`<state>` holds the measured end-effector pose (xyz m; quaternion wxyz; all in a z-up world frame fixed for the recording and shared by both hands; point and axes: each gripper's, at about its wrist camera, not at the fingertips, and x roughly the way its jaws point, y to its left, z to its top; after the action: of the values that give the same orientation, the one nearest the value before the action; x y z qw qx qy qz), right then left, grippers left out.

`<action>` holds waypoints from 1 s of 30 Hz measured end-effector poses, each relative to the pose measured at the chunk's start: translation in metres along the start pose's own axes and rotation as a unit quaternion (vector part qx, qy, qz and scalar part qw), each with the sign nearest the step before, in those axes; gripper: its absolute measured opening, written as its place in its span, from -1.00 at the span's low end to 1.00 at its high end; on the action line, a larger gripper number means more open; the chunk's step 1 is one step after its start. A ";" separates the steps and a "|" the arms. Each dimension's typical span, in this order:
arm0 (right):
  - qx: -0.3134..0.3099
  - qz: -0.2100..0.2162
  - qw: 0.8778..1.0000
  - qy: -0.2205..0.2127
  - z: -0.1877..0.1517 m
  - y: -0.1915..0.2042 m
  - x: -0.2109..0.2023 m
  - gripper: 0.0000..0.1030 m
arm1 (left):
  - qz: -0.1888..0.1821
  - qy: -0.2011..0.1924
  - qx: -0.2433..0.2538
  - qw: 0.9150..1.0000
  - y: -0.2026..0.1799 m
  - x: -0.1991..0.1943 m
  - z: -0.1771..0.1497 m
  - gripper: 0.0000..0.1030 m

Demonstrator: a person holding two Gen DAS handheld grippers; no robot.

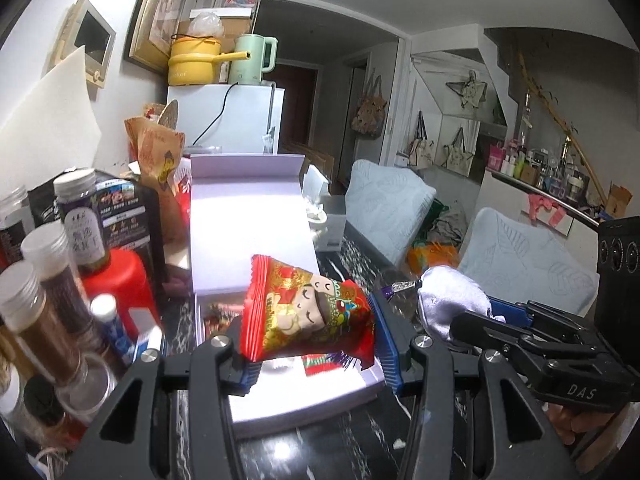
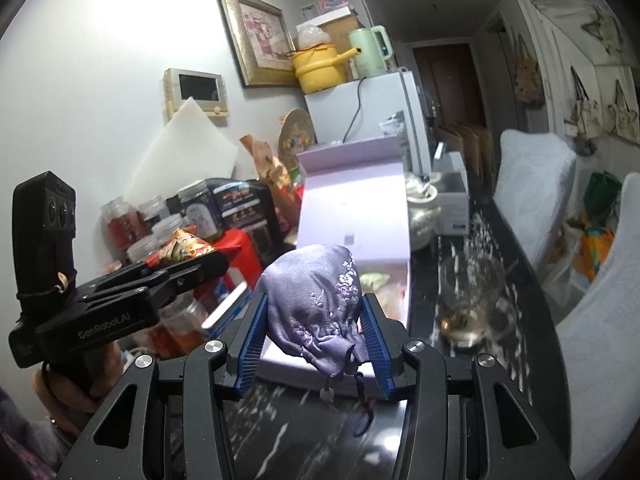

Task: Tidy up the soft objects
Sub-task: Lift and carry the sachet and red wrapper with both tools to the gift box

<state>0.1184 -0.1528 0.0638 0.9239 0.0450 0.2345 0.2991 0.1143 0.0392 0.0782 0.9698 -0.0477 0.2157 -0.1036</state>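
Snack packet (image 1: 308, 308), one, red with a cartoon figure, is clamped in the left gripper (image 1: 310, 344) above the open white box (image 1: 248, 216). One purple embroidered pouch (image 2: 320, 304) is pinched by the right gripper (image 2: 316, 344) over that box. Gripper bodies read "DAS" and "GenRobot.AI".

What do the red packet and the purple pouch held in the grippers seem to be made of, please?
Red packet: probably glossy printed plastic film, judging by its sheen and crimped, serrated end. Purple pouch: apparently satin-like woven fabric, with soft folds, shine, floral embroidery and a drawstring.
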 end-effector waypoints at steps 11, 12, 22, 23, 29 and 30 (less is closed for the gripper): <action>-0.021 -0.010 0.999 -0.022 0.035 -0.011 0.031 -0.10 | 0.008 -0.023 0.008 1.000 0.013 0.035 0.028 -0.09; -0.022 -0.011 0.999 -0.023 0.039 -0.012 0.035 -0.10 | 0.010 -0.024 0.008 1.000 0.014 0.038 0.030 -0.09; -0.026 -0.011 0.999 -0.031 0.062 -0.026 0.066 -0.10 | 0.021 -0.029 0.016 0.999 0.022 0.073 0.049 -0.09; -0.025 -0.011 0.999 -0.031 0.064 -0.027 0.068 -0.10 | 0.025 -0.030 0.017 0.999 0.022 0.077 0.050 -0.09; -0.018 -0.014 0.999 -0.030 0.073 -0.035 0.090 -0.10 | 0.041 -0.020 0.020 0.999 0.030 0.101 0.051 -0.09; -0.018 -0.013 0.999 -0.029 0.074 -0.036 0.094 -0.10 | 0.043 -0.018 0.021 0.999 0.031 0.104 0.050 -0.09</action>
<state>0.2389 -0.1242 0.0835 0.9347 0.0343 0.2030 0.2896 0.2338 0.0490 0.0764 0.9778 -0.0202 0.1984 -0.0650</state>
